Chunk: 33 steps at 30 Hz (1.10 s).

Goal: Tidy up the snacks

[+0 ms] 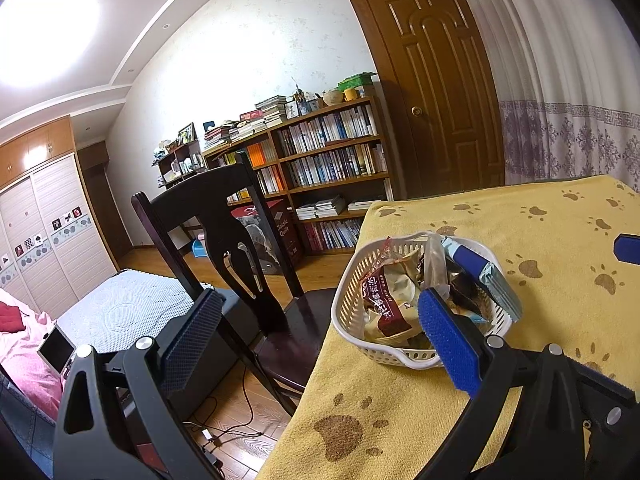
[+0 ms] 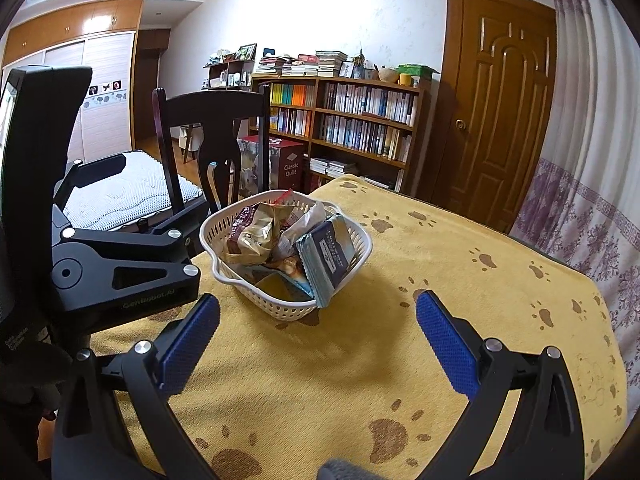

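Snacks sit heaped in a white slotted plastic basket [image 2: 288, 264] that stands on my table, near the corner beside the dark wooden chair [image 2: 208, 128]. The table is covered by a yellow cloth with brown paw prints [image 2: 460, 264].

In the basket I can pick out a brown and cream packet with red-brown printing [image 2: 250, 236], a dark blue packet with silver crimped edges [image 2: 330, 258] leaning upright against the basket's near wall, and a crumpled clear wrapper [image 2: 308, 218] between them. More packets lie underneath, but I cannot tell what they are.

My left gripper [image 1: 320, 318] has its jaws spread wide and grips nothing. Its right blue pad [image 1: 450, 344] hangs above the near rim of the basket, while its left pad [image 1: 192, 332] is out past the table edge, over the chair seat.

My right gripper [image 2: 316, 324] is also spread wide and empty, hovering above the cloth just short of the basket, both blue pads [image 2: 446, 340] apart from it. From this view the black body of the left gripper [image 2: 120, 264] shows at the left, close to the basket's left side.

Behind the table stand a bookcase full of books [image 2: 352, 120] and a brown panelled door [image 2: 496, 96].
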{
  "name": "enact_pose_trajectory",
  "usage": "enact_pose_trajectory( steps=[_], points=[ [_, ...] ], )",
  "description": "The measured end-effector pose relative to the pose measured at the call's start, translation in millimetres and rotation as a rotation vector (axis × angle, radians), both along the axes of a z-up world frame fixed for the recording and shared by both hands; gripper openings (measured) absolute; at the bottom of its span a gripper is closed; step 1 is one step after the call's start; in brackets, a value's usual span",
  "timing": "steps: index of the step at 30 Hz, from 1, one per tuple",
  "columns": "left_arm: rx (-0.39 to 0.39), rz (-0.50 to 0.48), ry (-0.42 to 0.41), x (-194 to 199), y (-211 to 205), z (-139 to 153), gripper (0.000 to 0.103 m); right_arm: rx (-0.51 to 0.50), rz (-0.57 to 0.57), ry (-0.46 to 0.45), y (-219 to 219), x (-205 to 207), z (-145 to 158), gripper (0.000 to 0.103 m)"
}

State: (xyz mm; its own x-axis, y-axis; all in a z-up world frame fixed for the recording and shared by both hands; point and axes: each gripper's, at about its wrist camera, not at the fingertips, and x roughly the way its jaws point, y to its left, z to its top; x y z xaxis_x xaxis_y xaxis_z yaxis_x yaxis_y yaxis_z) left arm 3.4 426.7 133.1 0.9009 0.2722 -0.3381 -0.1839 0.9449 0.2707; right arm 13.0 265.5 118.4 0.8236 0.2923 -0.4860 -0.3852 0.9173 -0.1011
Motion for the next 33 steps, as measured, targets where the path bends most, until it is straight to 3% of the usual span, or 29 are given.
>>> enact_pose_trajectory(
  steps=[19, 33],
  points=[
    [0.004, -0.001, 0.002, 0, -2, 0, 0.100, -0.029, 0.004, -0.014, 4, -2, -5, 0.098],
    [0.041, -0.036, 0.017, -8, -8, -3, 0.100, -0.010, -0.059, 0.068, -20, 8, -10, 0.098]
  ],
)
